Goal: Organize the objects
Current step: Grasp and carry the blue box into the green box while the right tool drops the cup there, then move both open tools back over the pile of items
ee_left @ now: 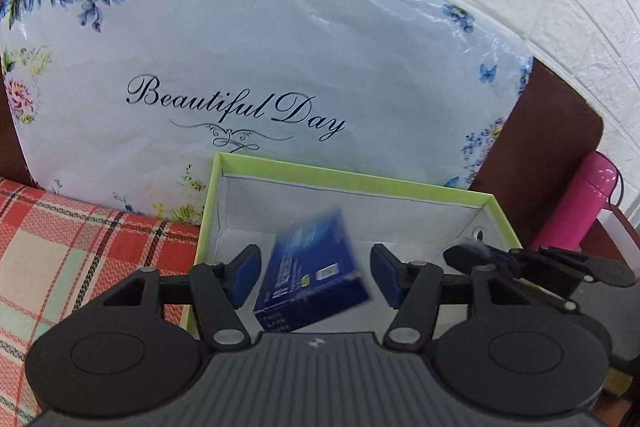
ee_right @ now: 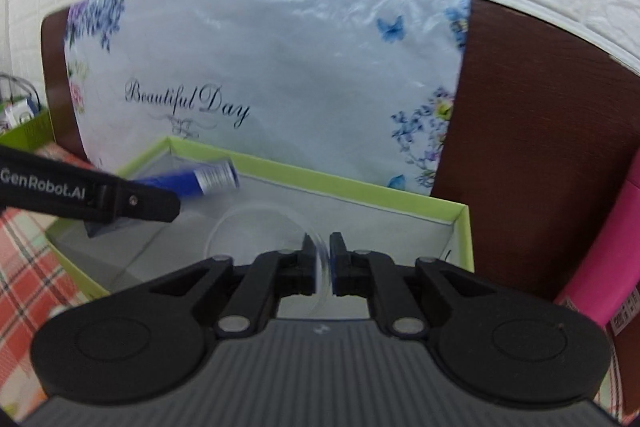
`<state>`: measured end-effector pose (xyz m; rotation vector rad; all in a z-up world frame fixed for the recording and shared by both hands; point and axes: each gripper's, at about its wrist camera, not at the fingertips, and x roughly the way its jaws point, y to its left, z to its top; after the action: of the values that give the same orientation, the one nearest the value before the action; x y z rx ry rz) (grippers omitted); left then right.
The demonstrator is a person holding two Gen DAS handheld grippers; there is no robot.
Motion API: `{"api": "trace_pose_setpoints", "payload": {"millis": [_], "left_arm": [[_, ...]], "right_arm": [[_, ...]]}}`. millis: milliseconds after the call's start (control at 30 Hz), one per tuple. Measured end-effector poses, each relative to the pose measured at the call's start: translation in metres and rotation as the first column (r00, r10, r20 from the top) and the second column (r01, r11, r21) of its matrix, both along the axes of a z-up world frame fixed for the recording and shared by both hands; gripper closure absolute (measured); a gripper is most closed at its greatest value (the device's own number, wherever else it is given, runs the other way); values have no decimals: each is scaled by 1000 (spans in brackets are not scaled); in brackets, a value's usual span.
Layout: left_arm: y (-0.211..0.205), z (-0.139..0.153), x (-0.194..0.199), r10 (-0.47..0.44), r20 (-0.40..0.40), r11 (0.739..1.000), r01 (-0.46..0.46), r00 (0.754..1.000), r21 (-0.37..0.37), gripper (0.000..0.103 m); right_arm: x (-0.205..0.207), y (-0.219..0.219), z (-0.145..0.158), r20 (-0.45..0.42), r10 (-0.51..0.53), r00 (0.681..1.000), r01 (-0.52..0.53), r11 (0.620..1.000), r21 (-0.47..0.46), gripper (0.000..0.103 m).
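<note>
A green-rimmed box with a white inside lies open in front of both grippers. A dark blue carton hangs tilted and blurred over the box, between the wide-apart pads of my left gripper, touching neither pad. My right gripper reaches over the box's right side. In the right wrist view my right gripper has its jaws a narrow gap apart. The blurred rim of a clear round plastic piece runs through that gap, loose over the box. A left gripper finger partly covers the carton.
A floral cushion reading "Beautiful Day" leans against a brown backrest right behind the box. Red plaid fabric lies to the left. A pink bottle stands at the right. Another green box holds items at far left.
</note>
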<state>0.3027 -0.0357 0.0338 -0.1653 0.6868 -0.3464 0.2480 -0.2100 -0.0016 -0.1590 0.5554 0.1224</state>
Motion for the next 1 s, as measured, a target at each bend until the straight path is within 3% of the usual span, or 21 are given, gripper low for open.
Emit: {"api": "trace_pose_setpoints", "payload": {"millis": [33, 100, 267, 367, 467, 733, 1000], "left_arm": [[1, -1, 1, 6, -11, 1000, -6, 1000, -5, 29], [2, -3, 2, 13, -26, 1000, -13, 1000, -12, 28], [12, 3, -14, 35, -11, 999, -35, 999, -10, 25], [18, 14, -31, 41, 23, 999, -41, 999, 0, 25], [21, 27, -55, 54, 50, 998, -55, 997, 21, 24], [21, 34, -139, 53, 106, 996, -61, 993, 71, 20], [34, 7, -202, 84, 71, 996, -86, 994, 28, 20]], "right_arm": [[4, 4, -2, -26, 12, 1000, -12, 1000, -23, 81], [8, 8, -6, -72, 34, 997, -38, 998, -46, 44], [-1, -1, 6, -57, 11, 998, -15, 998, -66, 22], [-19, -11, 26, -11, -31, 999, 31, 999, -39, 16], [-49, -22, 48, 58, -56, 997, 56, 998, 8, 4], [-153, -32, 75, 213, -77, 974, 52, 992, 117, 0], [-227, -33, 56, 227, -126, 966, 89, 982, 166, 0]]}}
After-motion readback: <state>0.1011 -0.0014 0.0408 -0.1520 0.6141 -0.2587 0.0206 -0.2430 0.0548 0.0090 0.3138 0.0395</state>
